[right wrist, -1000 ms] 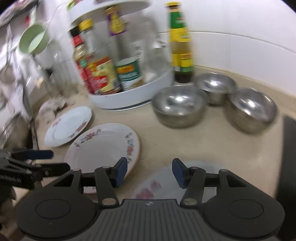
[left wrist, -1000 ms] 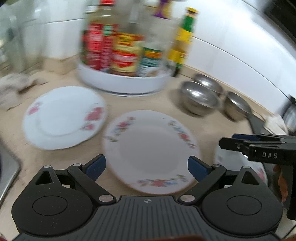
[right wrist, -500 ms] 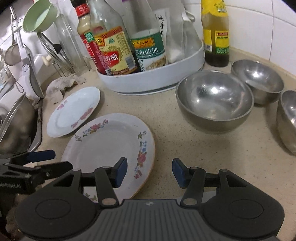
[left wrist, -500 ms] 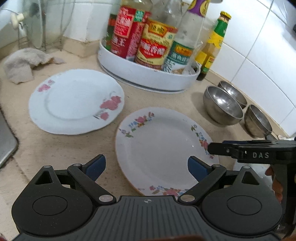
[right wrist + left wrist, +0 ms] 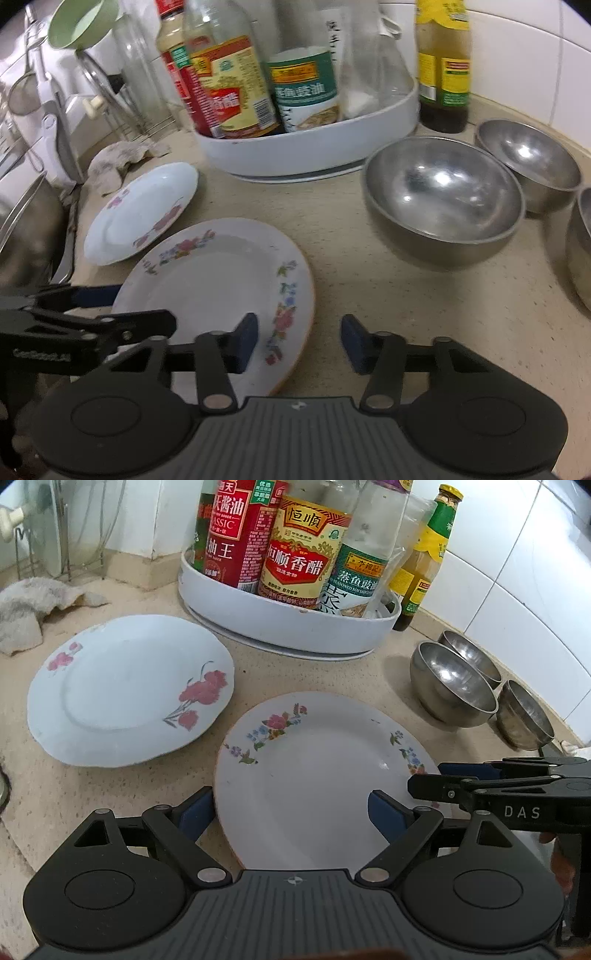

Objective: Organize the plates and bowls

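A floral-rimmed white plate [image 5: 314,775] lies on the counter just ahead of my open left gripper [image 5: 291,812]; it also shows in the right wrist view [image 5: 214,280]. A red-flowered plate [image 5: 129,690] lies to its left, and shows in the right wrist view [image 5: 144,210]. Three steel bowls stand at the right: a large one [image 5: 443,199], a smaller one [image 5: 532,162] behind it, and a third [image 5: 524,716]. My right gripper [image 5: 299,341] is open and empty above the floral plate's right edge. Each gripper shows side-on in the other's view.
A white turntable tray [image 5: 288,624] of sauce bottles stands behind the plates. A yellow-labelled bottle [image 5: 443,62] stands beside it near the tiled wall. A crumpled cloth [image 5: 29,605] lies far left. A sink edge [image 5: 33,229] and utensil rack are at the left.
Both grippers have moved forward and lower toward the floral plate and bowls. A third plate that was under the right gripper has dropped out of view. Both grippers stay open.
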`<state>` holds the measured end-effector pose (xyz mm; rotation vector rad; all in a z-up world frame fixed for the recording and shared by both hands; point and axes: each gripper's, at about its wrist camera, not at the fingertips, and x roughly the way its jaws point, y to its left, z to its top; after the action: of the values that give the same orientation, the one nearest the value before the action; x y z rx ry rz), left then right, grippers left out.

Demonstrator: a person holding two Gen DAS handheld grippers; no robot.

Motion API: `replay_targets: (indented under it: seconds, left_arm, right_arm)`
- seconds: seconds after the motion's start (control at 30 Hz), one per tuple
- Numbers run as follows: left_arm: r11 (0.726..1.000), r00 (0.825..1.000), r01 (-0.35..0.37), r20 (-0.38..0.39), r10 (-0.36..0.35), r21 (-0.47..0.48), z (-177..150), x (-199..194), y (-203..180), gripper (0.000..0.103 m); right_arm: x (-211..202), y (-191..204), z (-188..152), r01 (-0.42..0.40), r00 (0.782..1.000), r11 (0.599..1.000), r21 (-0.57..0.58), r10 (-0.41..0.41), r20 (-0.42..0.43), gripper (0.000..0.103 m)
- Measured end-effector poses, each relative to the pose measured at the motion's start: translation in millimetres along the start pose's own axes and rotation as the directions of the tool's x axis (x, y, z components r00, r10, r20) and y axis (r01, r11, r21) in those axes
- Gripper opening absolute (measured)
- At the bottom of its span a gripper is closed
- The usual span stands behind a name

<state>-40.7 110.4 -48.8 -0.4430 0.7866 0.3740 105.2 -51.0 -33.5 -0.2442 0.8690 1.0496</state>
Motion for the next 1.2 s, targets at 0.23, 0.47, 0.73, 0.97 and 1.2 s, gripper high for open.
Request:
replay_targets:
  seconds: [0.23, 0.47, 0.73, 0.97, 1.2]
  left_arm:
    - [0.999, 1.000, -0.019, 0.020, 0.018, 0.031, -0.9, 1.8, -1.5, 0.088]
    - [0.995, 0.999, -0.023, 0.030, 0.021, 0.093, -2.4, 4.9, -4.1, 0.088]
    - [0.994, 0.999, -0.031, 0.031, 0.028, 0.102, -1.8, 6.4, -5.2, 0.085]
    - [0.998, 1.000, -0.021, 0.023, 0.020, 0.053, 4.5, 6.2, -3.0, 0.083]
    - [0.999, 0.999, -0.003, 0.035, 0.001, 0.047, 6.6, 1.0, -5.8, 0.082]
  right_arm:
    - [3.9, 12.2, 0.5, 0.004, 1.000, 0.999, -0.054, -0.004, 0.002, 0.039]
    - [2.0, 7.3, -0.2, -0.014, 1.000, 0.999, -0.036, 0.014, 0.004, 0.039]
    - [-1.9, 16.3, -8.0, 0.025, 0.999, 0.996, -0.084, -0.023, 0.029, 0.035]
    - [-7.3, 6.0, -7.9, 0.006, 1.000, 1.000, 0.015, -0.006, 0.020, 0.028]
    - [-15.0, 0.4, -9.5, -0.005, 0.999, 0.998, 0.059, 0.003, 0.038, 0.025]
